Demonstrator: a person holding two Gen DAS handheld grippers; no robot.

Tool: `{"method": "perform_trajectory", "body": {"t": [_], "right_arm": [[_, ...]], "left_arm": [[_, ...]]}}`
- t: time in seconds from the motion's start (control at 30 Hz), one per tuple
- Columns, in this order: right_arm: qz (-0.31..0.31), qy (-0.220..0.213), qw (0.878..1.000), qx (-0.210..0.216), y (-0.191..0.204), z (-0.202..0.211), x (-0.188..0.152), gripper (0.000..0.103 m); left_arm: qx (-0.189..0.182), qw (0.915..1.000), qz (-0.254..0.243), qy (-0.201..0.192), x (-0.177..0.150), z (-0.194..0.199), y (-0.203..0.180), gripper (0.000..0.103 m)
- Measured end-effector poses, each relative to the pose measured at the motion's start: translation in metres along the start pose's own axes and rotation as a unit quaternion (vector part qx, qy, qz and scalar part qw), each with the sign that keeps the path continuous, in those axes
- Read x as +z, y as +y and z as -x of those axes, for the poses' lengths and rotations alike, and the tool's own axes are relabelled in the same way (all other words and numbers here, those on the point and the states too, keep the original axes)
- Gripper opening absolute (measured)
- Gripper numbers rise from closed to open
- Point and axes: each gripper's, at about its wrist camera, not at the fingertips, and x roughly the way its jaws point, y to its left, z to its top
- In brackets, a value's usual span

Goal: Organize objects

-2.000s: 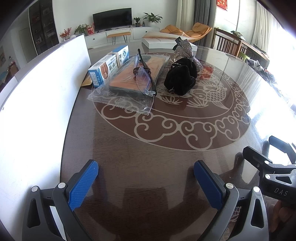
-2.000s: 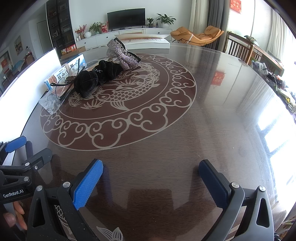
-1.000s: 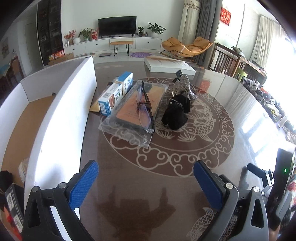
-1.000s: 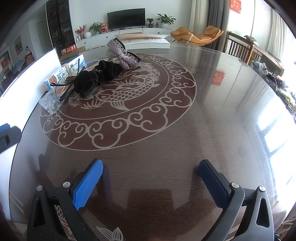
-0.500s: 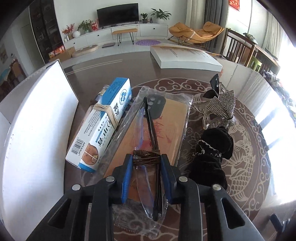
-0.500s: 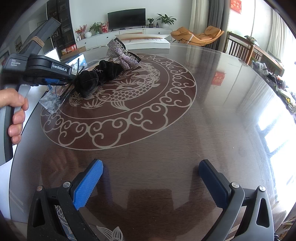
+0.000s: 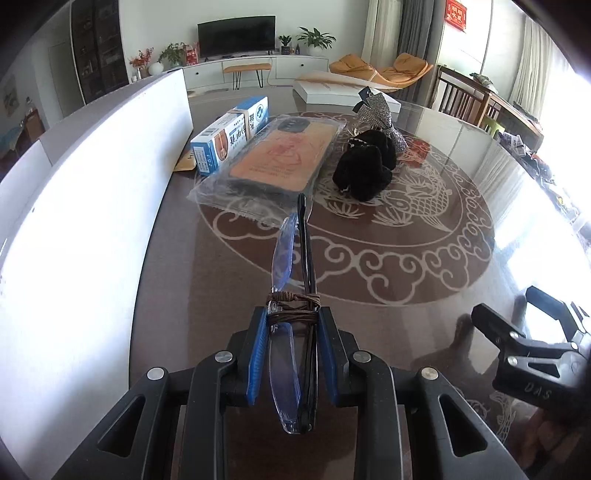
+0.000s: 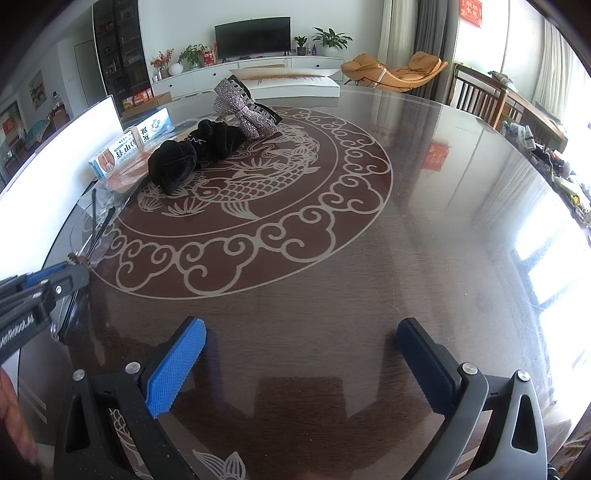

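White box wall (image 7: 92, 206) stands along the table's (image 8: 369, 277) left edge; its interior is not visible. Clear bag (image 7: 273, 158) encloses 1 orange pack. Left gripper (image 7: 291, 325) clenches folded glasses (image 7: 295, 258) above the table; right gripper (image 8: 299, 354) stands released, empty.

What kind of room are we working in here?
Most likely a home living and dining room: a television on a low white cabinet, an orange lounge chair, and this big round table.
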Motion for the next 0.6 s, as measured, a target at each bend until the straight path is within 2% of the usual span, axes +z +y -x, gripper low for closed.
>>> {"method": "perform_trajectory", "body": {"t": [0.1, 0.17, 0.2, 0.23, 0.33, 0.6], "right_arm": [[0.0, 0.0, 1.0, 0.0, 0.0, 0.0, 0.0, 0.103], [0.0, 0.0, 1.0, 0.0, 0.0, 0.0, 0.0, 0.103], [0.0, 0.0, 1.0, 0.0, 0.0, 0.0, 0.0, 0.103], [0.0, 0.0, 1.0, 0.0, 0.0, 0.0, 0.0, 0.103], [0.0, 0.0, 1.0, 0.0, 0.0, 0.0, 0.0, 0.103], [0.0, 0.0, 1.0, 0.0, 0.0, -0.001, -0.001, 0.103]], "left_arm": [[0.008, 0.9997, -0.024, -0.007, -0.003, 0.0, -0.005, 0.034], [0.027, 0.999, -0.035, -0.007, -0.001, -0.004, -0.006, 0.059], [0.031, 0.999, -0.032, 0.0, 0.001, -0.007, -0.005, 0.081], [0.028, 0.9993, -0.025, 0.005, 0.003, -0.011, -0.003, 0.093], [0.023, 0.9997, -0.011, 0.002, 0.001, -0.015, 0.003, 0.102], [0.016, 0.9998, -0.014, -0.003, 0.001, -0.017, 0.002, 0.103]]}}
